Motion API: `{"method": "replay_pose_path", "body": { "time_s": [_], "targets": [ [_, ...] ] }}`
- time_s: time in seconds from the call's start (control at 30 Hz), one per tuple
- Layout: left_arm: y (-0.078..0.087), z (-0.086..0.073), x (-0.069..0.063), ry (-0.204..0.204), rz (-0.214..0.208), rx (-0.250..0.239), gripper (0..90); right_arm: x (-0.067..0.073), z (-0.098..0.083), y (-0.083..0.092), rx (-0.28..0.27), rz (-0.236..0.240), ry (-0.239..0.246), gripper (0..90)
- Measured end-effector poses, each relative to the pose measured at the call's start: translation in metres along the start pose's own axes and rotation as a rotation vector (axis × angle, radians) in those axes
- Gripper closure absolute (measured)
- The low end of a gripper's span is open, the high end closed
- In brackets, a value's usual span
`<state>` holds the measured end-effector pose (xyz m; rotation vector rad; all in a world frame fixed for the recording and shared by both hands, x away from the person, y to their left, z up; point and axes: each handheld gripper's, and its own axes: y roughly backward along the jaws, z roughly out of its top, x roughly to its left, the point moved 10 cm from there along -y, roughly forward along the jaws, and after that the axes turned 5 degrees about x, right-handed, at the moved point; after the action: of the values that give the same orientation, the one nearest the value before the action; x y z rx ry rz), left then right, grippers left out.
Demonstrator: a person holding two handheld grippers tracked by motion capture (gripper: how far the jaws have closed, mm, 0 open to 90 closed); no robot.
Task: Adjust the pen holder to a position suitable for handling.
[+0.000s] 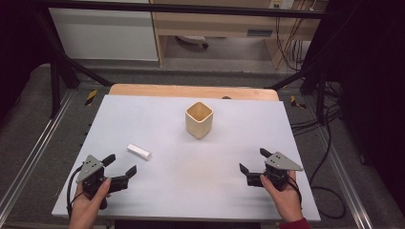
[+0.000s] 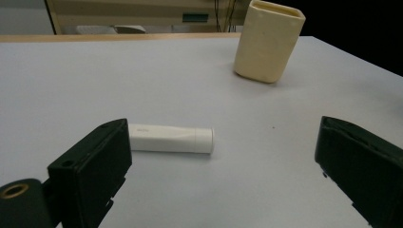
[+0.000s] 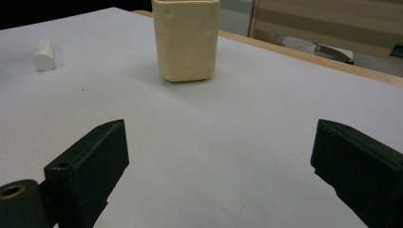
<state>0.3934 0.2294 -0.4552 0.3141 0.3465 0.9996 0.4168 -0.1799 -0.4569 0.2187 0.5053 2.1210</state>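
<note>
A small white tube (image 1: 139, 151) lies on its side on the pale grey table (image 1: 191, 157), left of the middle. A cream square cup (image 1: 198, 119) stands upright farther back, near the centre. My left gripper (image 1: 120, 163) rests at the front left, open and empty, just short of the tube. From the left gripper view the tube (image 2: 171, 139) lies ahead between the wide jaws, with the cup (image 2: 268, 40) beyond at the right. My right gripper (image 1: 253, 160) sits at the front right, open and empty. It faces the cup (image 3: 187, 38), and the tube (image 3: 45, 54) lies far left.
A wooden strip (image 1: 193, 91) runs along the table's far edge. Black frame legs and cables (image 1: 315, 119) stand off the right side. Bare tabletop spreads between the two grippers and around the cup.
</note>
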Motion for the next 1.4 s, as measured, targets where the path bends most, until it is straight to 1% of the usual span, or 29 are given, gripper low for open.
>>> {"method": "replay_pose_path", "body": {
  "time_s": [0.13,0.2,0.27,0.33,0.4,0.43,0.47,0.53,0.63,0.73,0.8,0.87,0.9,0.97,1.0,1.03,1.07,1.1,1.13,1.17,1.2,1.23,1.27,1.3,1.33,1.37,1.4],
  "targets": [
    [-0.001,0.003,0.003,0.026,0.001,-0.013,5.2,0.005,-0.001,-0.001,0.004,0.010,0.004,4.1],
    [0.000,0.005,0.003,0.028,0.000,-0.024,5.2,0.009,-0.002,-0.003,0.020,0.013,0.022,3.6],
    [0.001,0.005,0.004,0.024,0.006,-0.023,5.2,0.010,-0.002,-0.003,0.020,0.016,0.029,3.6],
    [0.001,0.004,0.005,0.028,0.006,-0.023,5.2,0.014,0.002,-0.003,0.007,0.020,0.030,3.6],
    [-0.001,0.003,0.006,0.032,0.008,-0.016,5.3,0.016,0.002,-0.003,0.011,0.023,0.032,4.1],
    [-0.001,0.003,0.006,0.031,0.010,-0.012,5.5,0.021,0.002,-0.002,0.038,0.036,0.027,5.0],
    [-0.001,0.003,0.006,0.030,0.012,-0.012,5.5,0.021,0.002,-0.002,0.038,0.036,0.027,5.0],
    [0.001,0.004,0.006,0.026,0.017,-0.018,5.6,0.029,0.000,-0.001,0.049,0.044,0.033,5.2],
    [0.003,0.004,0.007,0.028,0.024,-0.022,5.6,0.033,-0.001,-0.002,0.055,0.041,0.042,4.9],
    [0.004,0.006,0.007,0.027,0.023,-0.026,5.6,0.035,-0.001,-0.003,0.056,0.033,0.042,4.7],
    [0.005,0.007,0.005,0.019,0.014,-0.028,5.7,0.037,0.000,-0.005,0.057,0.024,0.046,4.7],
    [0.007,0.007,0.004,0.015,0.014,-0.031,5.6,0.040,0.000,-0.009,0.067,0.027,0.039,4.7],
    [0.007,0.007,0.004,0.016,0.014,-0.030,5.6,0.044,0.003,-0.013,0.081,0.020,0.042,4.7],
    [0.008,0.005,0.006,0.020,0.020,-0.023,5.7,0.049,0.010,-0.017,0.088,0.024,0.048,4.5],
    [0.008,0.006,0.007,0.027,0.024,-0.025,5.7,0.049,0.010,-0.017,0.088,0.024,0.048,4.5],
    [0.008,0.006,0.008,0.032,0.026,-0.026,5.7,0.055,0.016,-0.025,0.115,0.035,0.058,4.0],
    [0.009,0.006,0.009,0.040,0.030,-0.026,5.9,0.058,0.020,-0.030,0.127,0.038,0.068,4.1],
    [0.009,0.005,0.010,0.045,0.031,-0.015,5.8,0.062,0.024,-0.035,0.128,0.046,0.076,4.1],
    [0.009,0.003,0.010,0.046,0.030,0.004,5.8,0.062,0.024,-0.035,0.128,0.046,0.076,4.1],
    [0.009,0.001,0.010,0.043,0.036,0.016,5.8,0.072,0.034,-0.043,0.136,0.067,0.094,4.0],
    [0.009,-0.001,0.010,0.035,0.044,0.025,5.8,0.076,0.040,-0.046,0.139,0.069,0.105,4.0],
    [0.009,-0.001,0.011,0.030,0.050,0.027,5.8,0.081,0.045,-0.049,0.138,0.078,0.125,4.0],
    [0.009,-0.001,0.011,0.030,0.053,0.024,5.8,0.081,0.045,-0.049,0.138,0.078,0.125,4.0],
    [0.008,-0.001,0.012,0.029,0.056,0.023,5.8,0.087,0.051,-0.051,0.136,0.088,0.142,4.0],
    [0.008,-0.001,0.013,0.029,0.064,0.024,6.0,0.095,0.060,-0.054,0.139,0.101,0.158,3.8],
    [0.008,-0.002,0.014,0.028,0.068,0.030,6.0,0.095,0.060,-0.054,0.139,0.101,0.158,3.8],
    [0.009,-0.003,0.014,0.031,0.070,0.032,6.0,0.100,0.065,-0.055,0.135,0.110,0.167,3.7]
  ]
}}
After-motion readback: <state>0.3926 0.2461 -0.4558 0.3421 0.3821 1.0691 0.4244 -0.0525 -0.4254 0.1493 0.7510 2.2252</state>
